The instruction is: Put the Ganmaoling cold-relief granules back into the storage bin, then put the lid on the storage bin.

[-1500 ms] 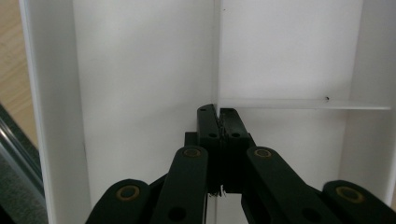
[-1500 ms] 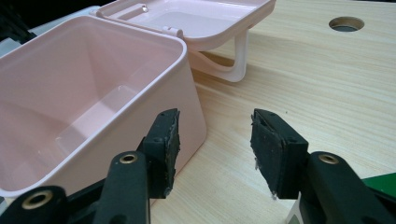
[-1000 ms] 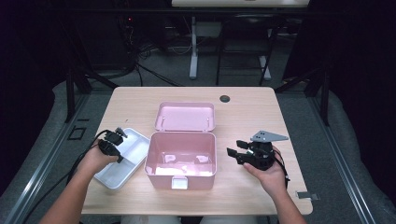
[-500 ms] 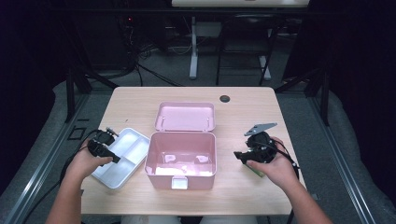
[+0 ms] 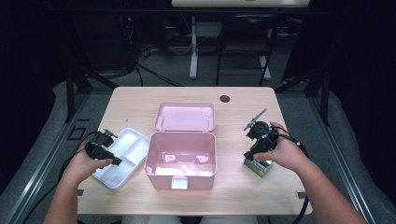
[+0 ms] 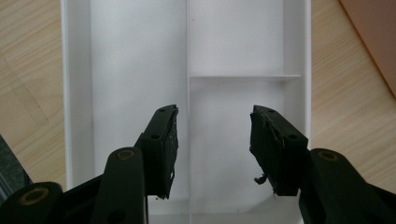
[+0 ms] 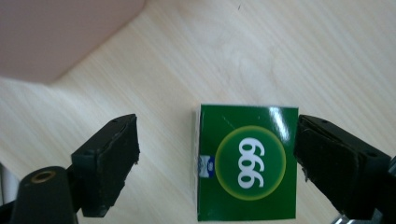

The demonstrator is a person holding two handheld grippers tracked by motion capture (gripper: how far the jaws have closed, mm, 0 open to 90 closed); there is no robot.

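A white divided tray (image 5: 122, 156) lies left of the open pink box (image 5: 182, 154). My left gripper (image 5: 100, 149) hovers over the tray's left edge. In the left gripper view the tray (image 6: 140, 70) lies bare beneath the left gripper (image 6: 212, 116), whose jaws have just been opening and have nothing between them. A green carton marked 999 (image 5: 259, 165) lies flat on the table right of the box. My right gripper (image 5: 256, 140) hangs just above it. Its jaws have just been opening, and the right gripper (image 7: 217, 123) now stands wide either side of the carton (image 7: 247, 161) without touching it.
The pink box's lid (image 5: 185, 116) lies folded back behind it, and small pale items rest on the box's floor. A dark round grommet (image 5: 225, 98) sits near the table's far edge. Bare wood (image 5: 289, 196) runs along the front right.
My left hand has drawn back leftwards off the tray. My right hand has lifted and tilted, and the green carton now shows on the table beneath it.
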